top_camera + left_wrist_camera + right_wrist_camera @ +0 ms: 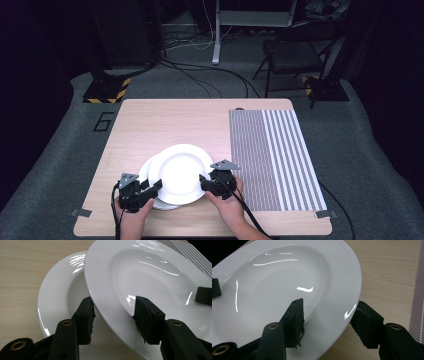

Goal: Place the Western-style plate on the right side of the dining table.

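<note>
**White plate gripped from both sides**

White upper plate [181,174] is clamped at opposite rims by the left hand-held gripper [156,186] and right hand-held gripper [204,182], tilted over a lower plate [58,298] on the wooden table [150,125], beside a striped mat [275,155].

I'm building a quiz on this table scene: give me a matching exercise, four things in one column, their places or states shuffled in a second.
Things:
1. upper white plate
2. lower white plate
3. striped placemat
4. left gripper

Places or states:
A. lies flat along the table's right side
B. held at its rim from both sides, tilted
C. rests on the wooden table, partly covered
D. fingers astride a plate's rim at the person's left

Pairs: 1-B, 2-C, 3-A, 4-D
</note>
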A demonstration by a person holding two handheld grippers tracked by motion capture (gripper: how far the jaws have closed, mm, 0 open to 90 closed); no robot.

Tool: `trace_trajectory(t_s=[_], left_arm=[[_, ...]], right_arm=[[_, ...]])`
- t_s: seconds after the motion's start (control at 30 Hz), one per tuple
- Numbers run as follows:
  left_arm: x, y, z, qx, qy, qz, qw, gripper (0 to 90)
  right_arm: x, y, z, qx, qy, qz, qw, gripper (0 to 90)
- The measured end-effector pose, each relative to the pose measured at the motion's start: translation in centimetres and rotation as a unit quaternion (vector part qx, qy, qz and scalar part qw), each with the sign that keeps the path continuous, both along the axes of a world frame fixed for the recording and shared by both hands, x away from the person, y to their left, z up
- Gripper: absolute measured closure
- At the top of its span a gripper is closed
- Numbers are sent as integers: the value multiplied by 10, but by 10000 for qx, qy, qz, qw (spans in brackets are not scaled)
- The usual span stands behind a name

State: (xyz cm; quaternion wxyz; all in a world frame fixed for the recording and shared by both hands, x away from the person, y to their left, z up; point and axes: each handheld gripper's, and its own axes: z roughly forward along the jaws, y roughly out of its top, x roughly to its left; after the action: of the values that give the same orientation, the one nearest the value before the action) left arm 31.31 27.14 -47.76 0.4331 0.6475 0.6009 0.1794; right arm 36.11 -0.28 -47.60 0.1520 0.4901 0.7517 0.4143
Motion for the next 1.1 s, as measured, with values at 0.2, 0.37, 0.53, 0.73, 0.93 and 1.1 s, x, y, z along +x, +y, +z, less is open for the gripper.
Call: trace_trajectory(t_s=[0.2,0.37,0.53,0.73,0.93,1.1], left_arm=[[0,0,0,25,18,45,10000,510],[0,0,1,-28,27,34,10000,511],[0,-1,1,-39,0,35,10000,511],[-1,-1,3,19,-84,47,10000,512],[-2,-1,4,-3,-117,39,9999,512],[-2,-2,6,-1,-156,36,9999,512]], right_arm=[[-1,0,-1,85,15,-54,9999,448],[-1,-1,-1,194,73,-86,9997,455],[-1,-2,-1,284,57,-104,9995,463],[-3,-2,0,310,-33,-102,9995,467],[-3,-3,1,354,-82,-99,9993,469],[-4,-4,2,372,-92,-115,9992,471]])
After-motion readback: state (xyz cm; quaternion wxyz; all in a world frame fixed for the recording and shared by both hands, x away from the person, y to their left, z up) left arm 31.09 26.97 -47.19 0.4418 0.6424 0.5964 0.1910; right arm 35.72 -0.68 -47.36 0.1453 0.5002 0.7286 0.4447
